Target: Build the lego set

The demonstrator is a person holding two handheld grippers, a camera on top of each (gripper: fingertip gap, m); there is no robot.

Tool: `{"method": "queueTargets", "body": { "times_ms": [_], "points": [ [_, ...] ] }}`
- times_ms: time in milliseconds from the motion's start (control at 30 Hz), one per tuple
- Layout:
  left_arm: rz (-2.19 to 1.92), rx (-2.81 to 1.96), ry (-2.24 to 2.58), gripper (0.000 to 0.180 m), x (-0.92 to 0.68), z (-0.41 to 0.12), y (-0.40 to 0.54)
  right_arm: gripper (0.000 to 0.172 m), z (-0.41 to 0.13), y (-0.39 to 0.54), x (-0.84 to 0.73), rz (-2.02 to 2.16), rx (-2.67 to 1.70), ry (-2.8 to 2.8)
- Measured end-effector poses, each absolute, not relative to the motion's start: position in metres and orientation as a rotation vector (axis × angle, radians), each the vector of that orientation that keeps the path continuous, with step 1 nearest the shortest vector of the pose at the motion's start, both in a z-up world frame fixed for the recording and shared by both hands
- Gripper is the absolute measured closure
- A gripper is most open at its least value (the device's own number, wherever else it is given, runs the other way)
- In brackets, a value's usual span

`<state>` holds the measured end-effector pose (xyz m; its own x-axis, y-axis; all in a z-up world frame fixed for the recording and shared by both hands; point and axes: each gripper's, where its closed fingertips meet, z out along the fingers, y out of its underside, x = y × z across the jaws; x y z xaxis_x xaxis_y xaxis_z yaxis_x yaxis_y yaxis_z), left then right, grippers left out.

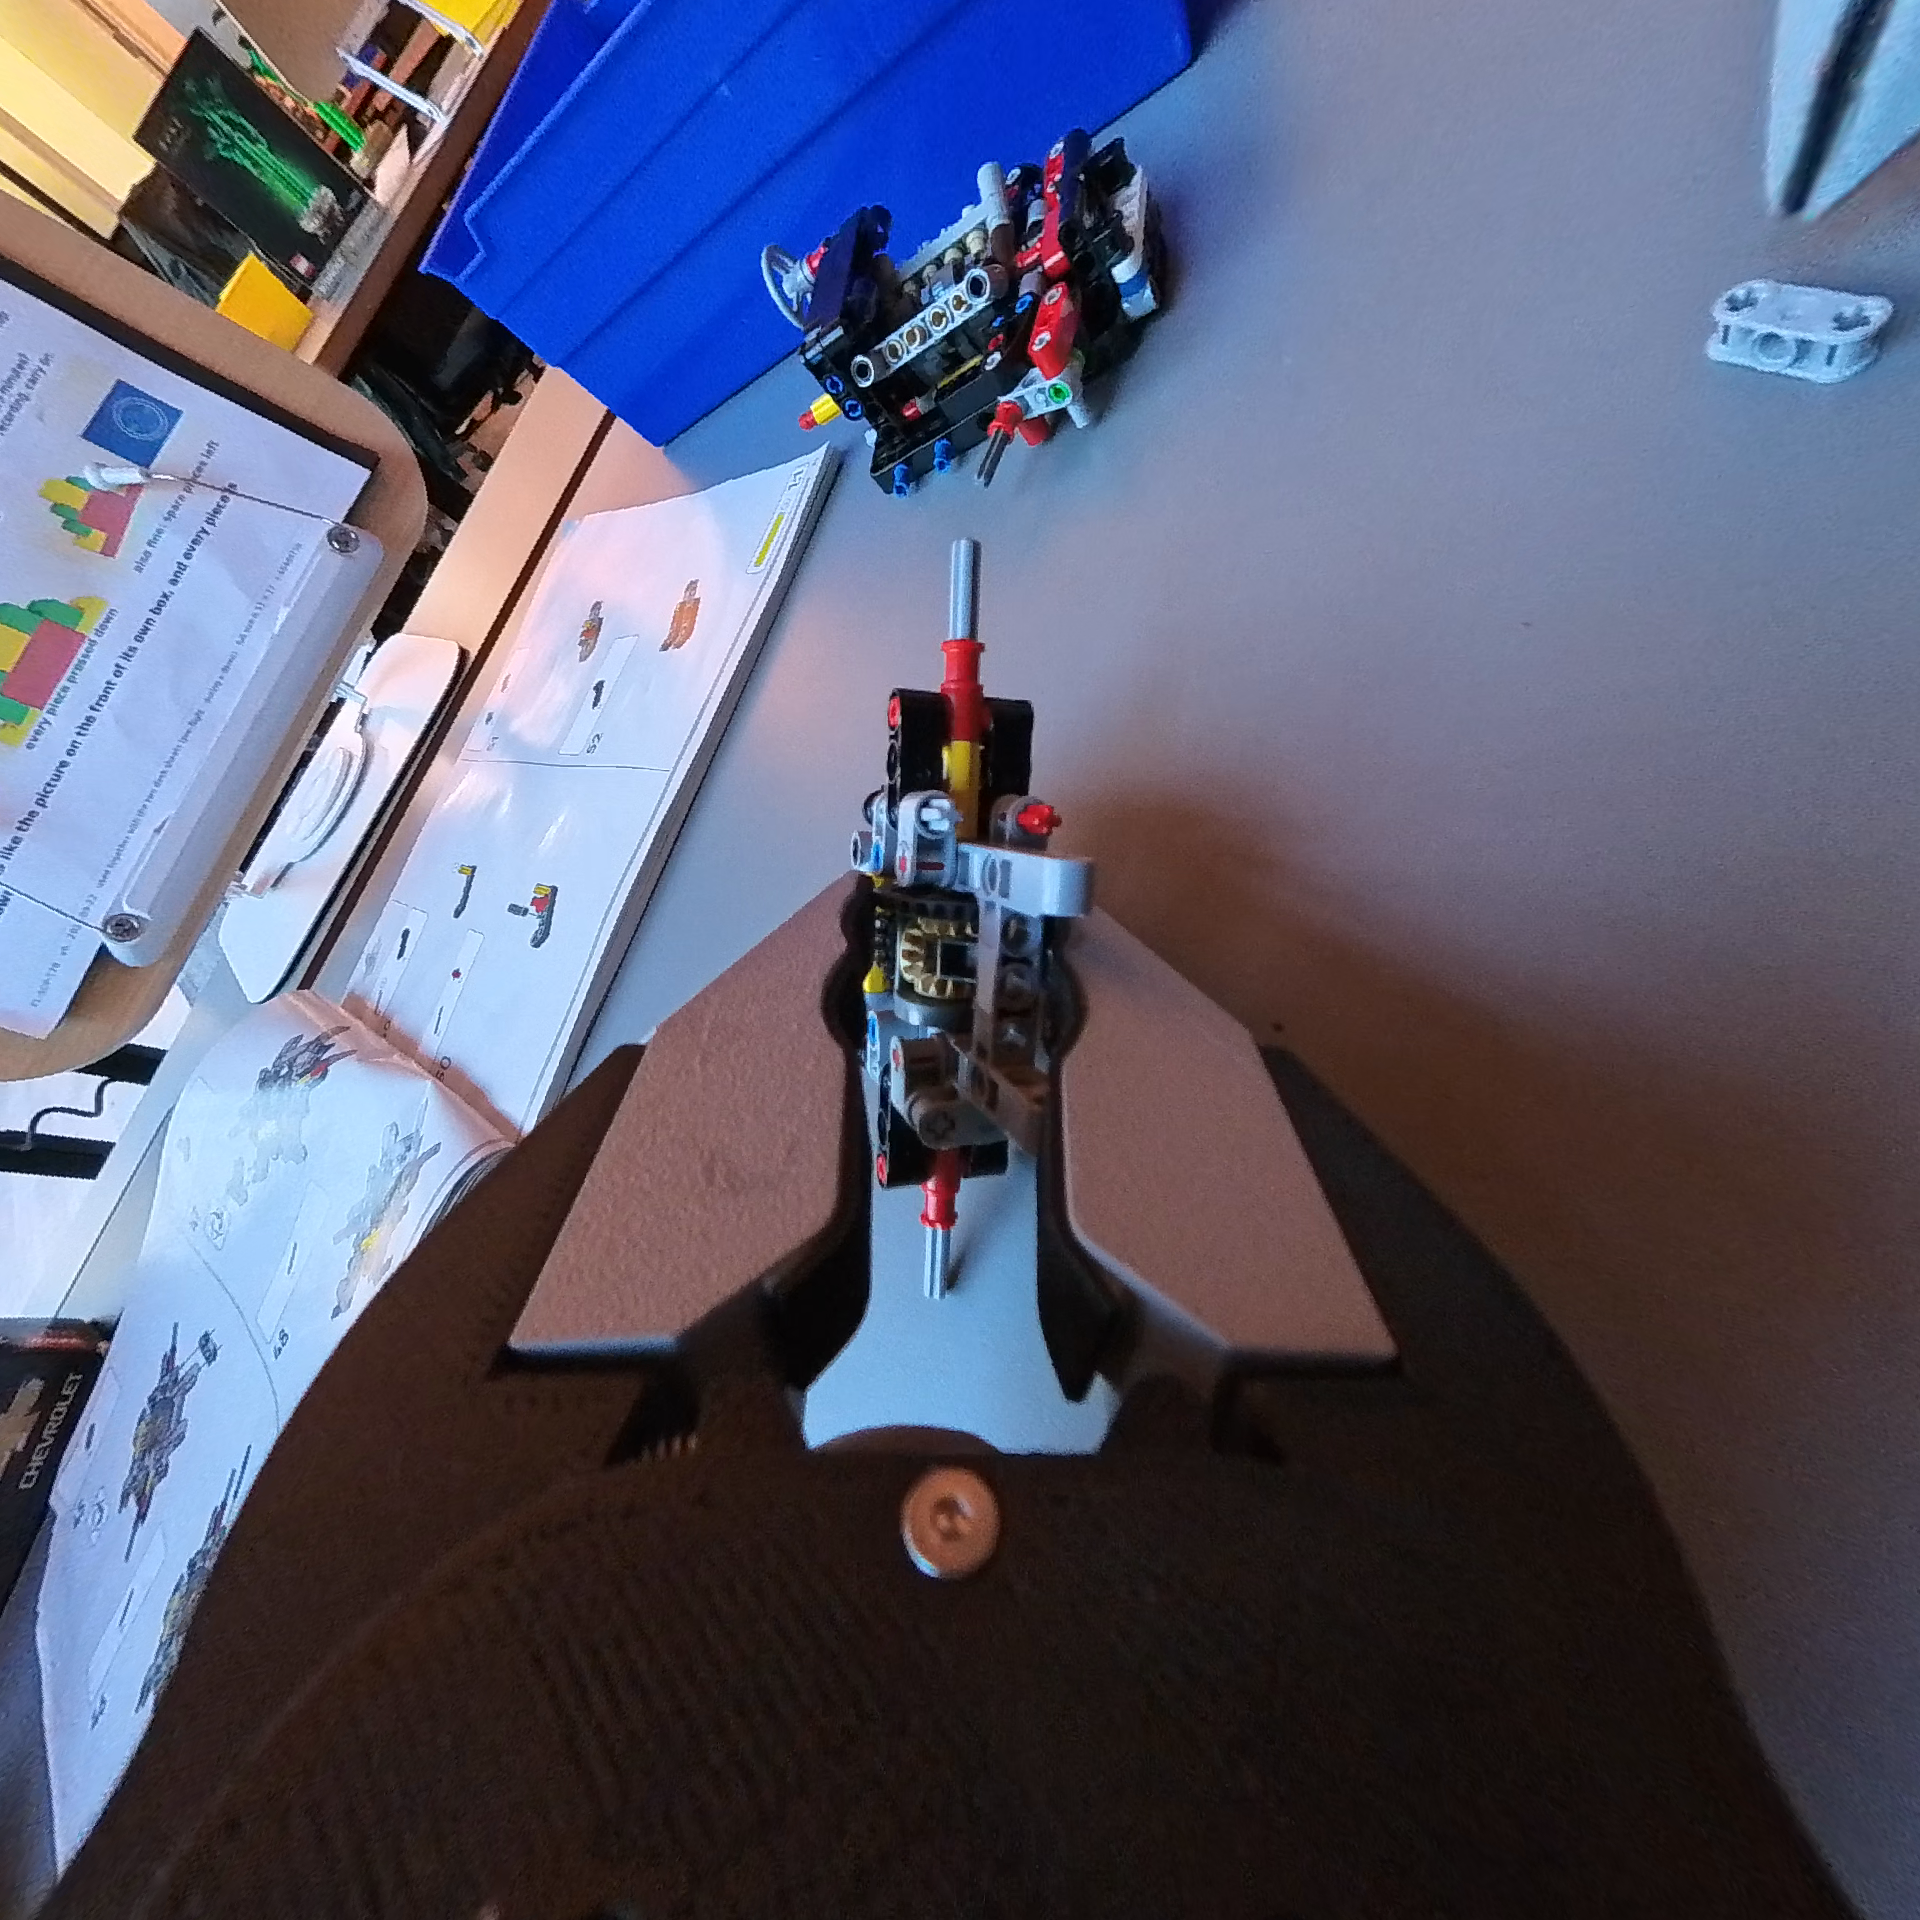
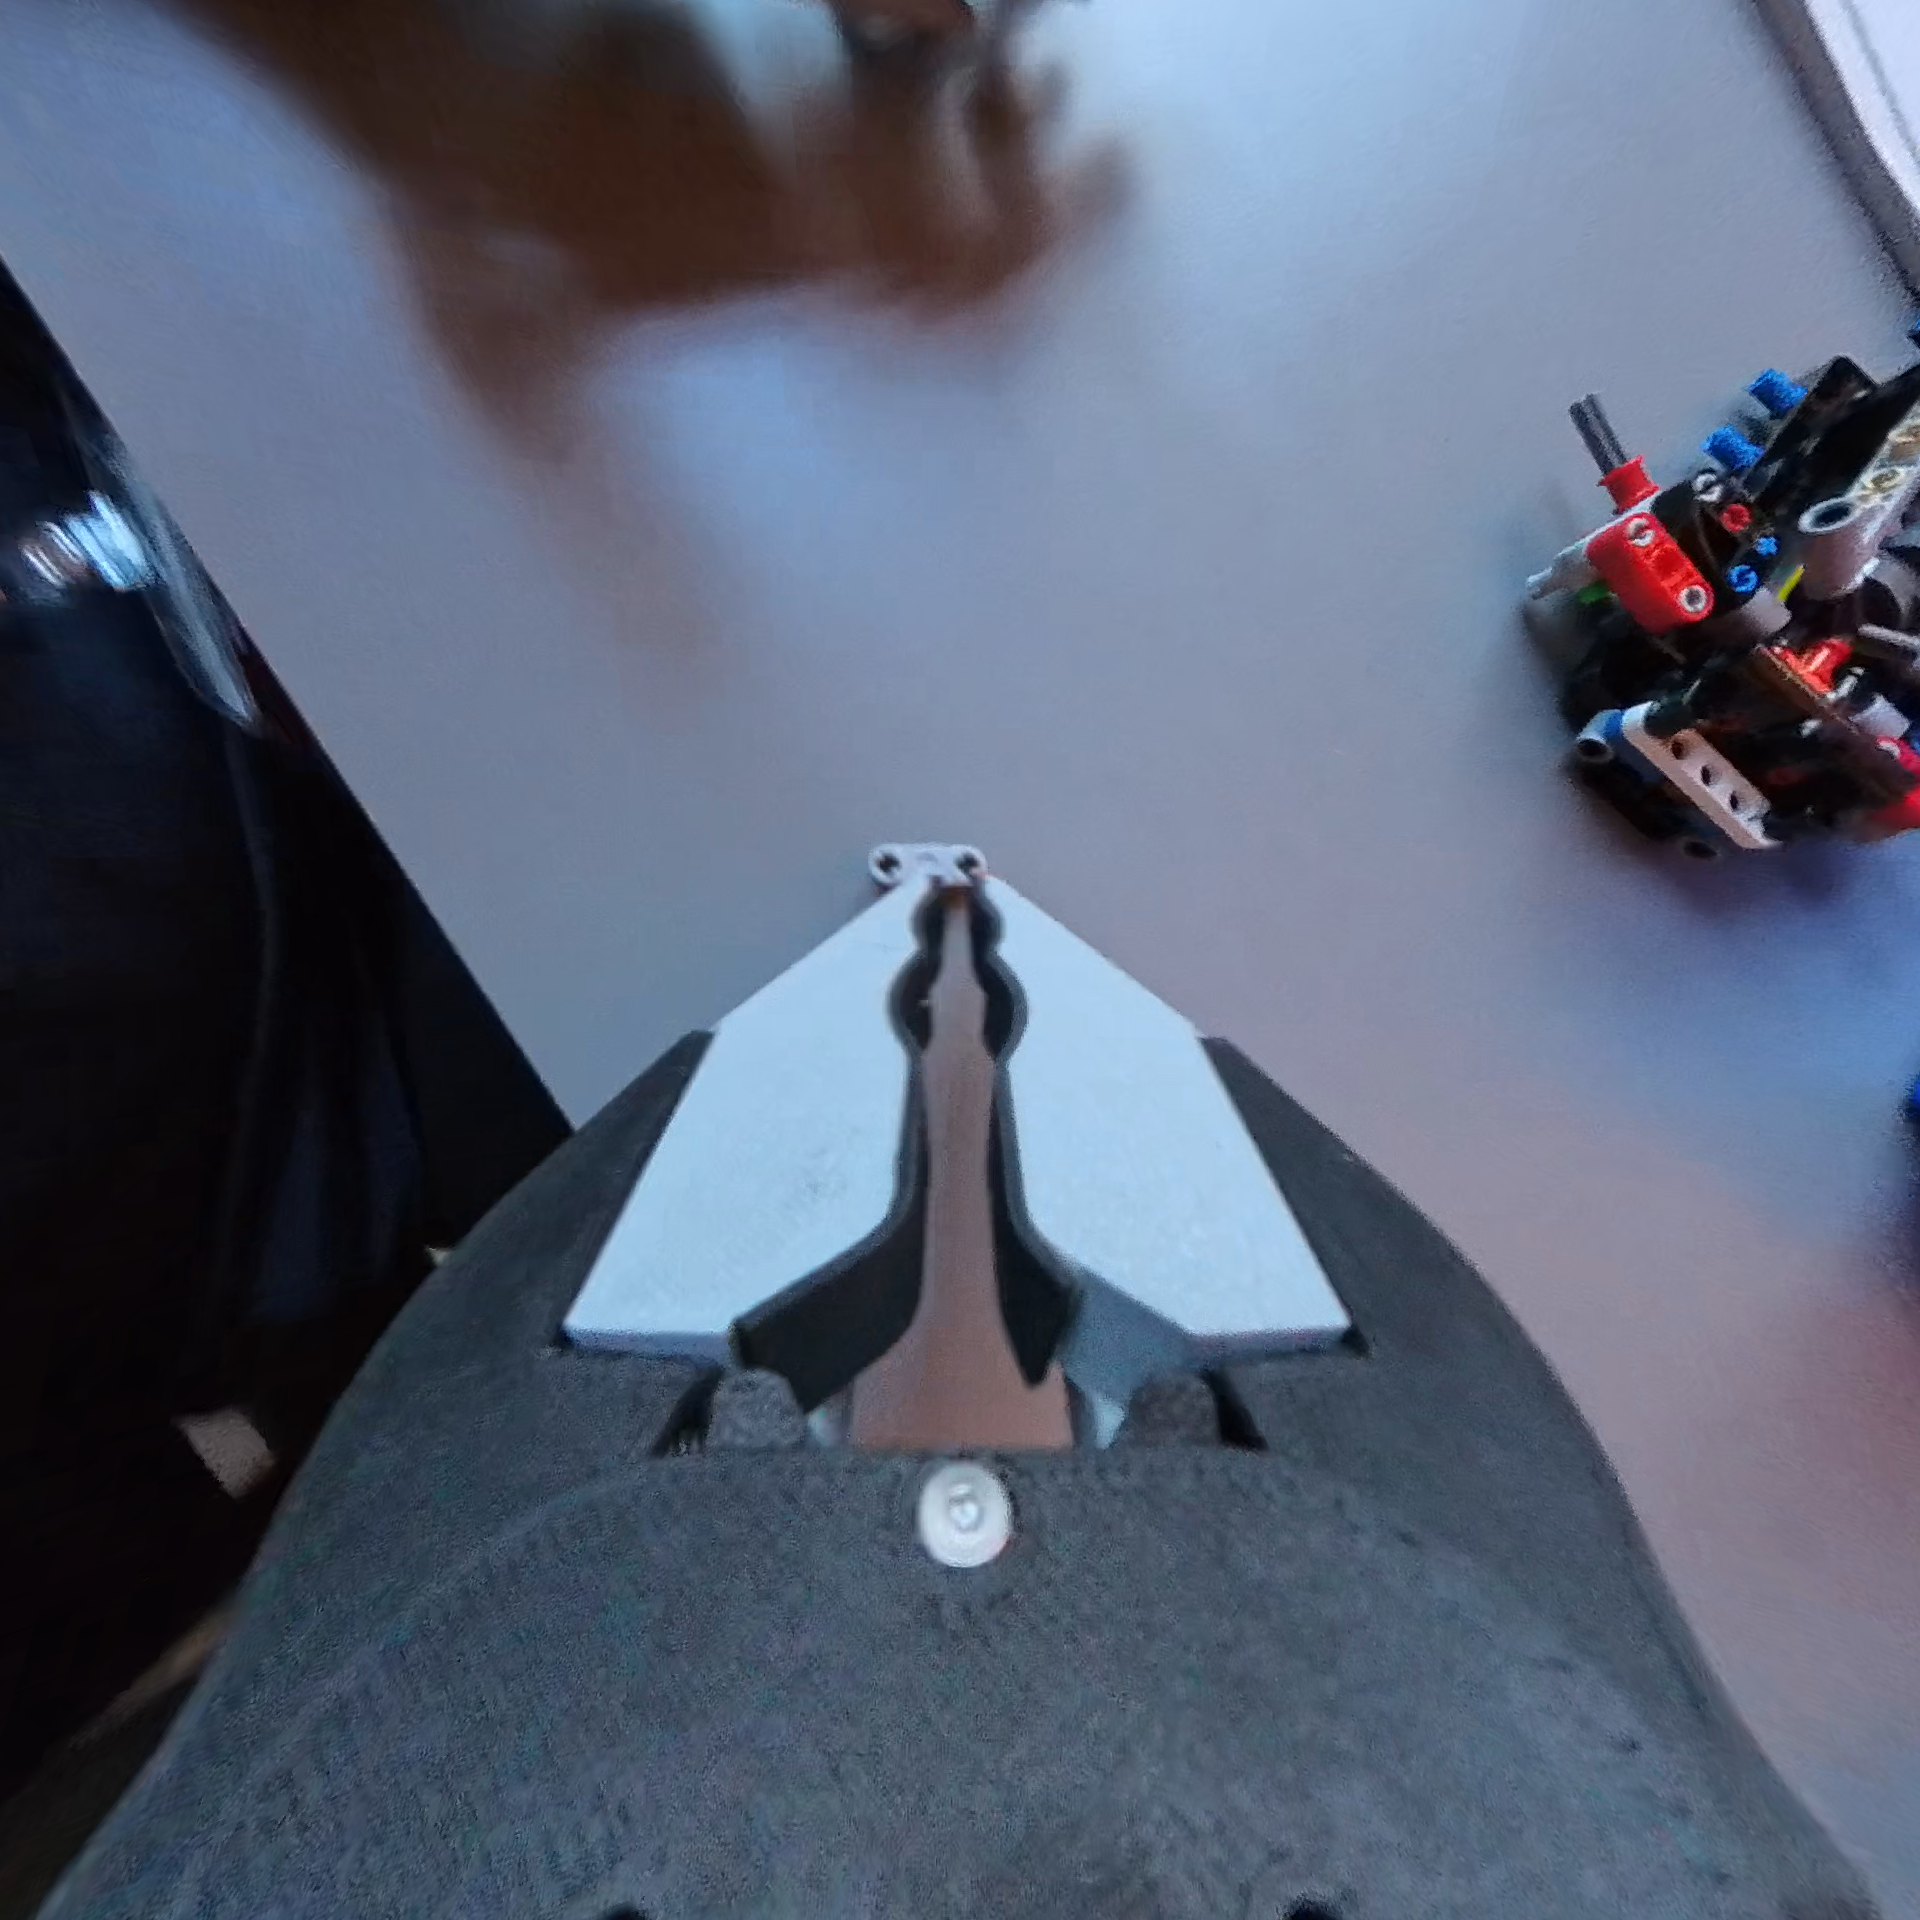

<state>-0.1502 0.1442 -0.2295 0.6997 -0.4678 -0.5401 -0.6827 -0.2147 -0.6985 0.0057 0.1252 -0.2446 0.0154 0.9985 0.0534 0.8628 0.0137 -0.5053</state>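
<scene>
Grey table [image 1: 1455, 727] under both my grippers. Left gripper [image 1: 961, 935] clamps a small brick assembly [image 1: 961, 883] of grey, black and red parts — right gripper [image 2: 940, 883] looks closed on a little grey connector piece [image 2: 925, 860], though it's blurry. Bigger brick model [image 1: 987, 322] sits well apart.

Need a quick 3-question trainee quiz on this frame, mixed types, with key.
1. What is clamped in the left gripper?
A) an open instruction booklet
B) a small multicoloured plastic brick assembly with a grey axle
C) a blue bin

2. True or false: the small light grey two-hole plastic connector is clamped in the right gripper.

3. Fill in: the larger black and red plastic brick assembly stands on the grey table next to a ___ plastic bin.

Key
1. B.
2. False: it lies on the table, just beyond the closed fingertips.
3. blue.
</scene>
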Motion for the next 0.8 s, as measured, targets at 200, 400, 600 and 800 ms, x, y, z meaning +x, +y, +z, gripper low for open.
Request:
{"method": "queueTargets", "body": {
  "times_ms": [200, 400, 600, 800],
  "points": [
    [0.259, -1.865, 0.896, 0.152, -0.151, -0.229, 0.145, 0.140, -0.238, 0.119, -0.003, 0.567, -2.044, -1.500],
    [0.268, -1.857, 0.907, 0.152, -0.150, -0.230, 0.144, 0.139, -0.257, 0.116, -0.002, 0.547, -2.065, -1.497],
    [0.269, -1.859, 0.904, 0.152, -0.150, -0.230, 0.144, 0.141, -0.258, 0.110, 0.002, 0.533, -1.948, -1.697],
    [0.270, -1.859, 0.905, 0.152, -0.150, -0.230, 0.144, 0.138, -0.255, 0.110, 0.001, 0.597, -1.875, -1.787]
  ]
}}
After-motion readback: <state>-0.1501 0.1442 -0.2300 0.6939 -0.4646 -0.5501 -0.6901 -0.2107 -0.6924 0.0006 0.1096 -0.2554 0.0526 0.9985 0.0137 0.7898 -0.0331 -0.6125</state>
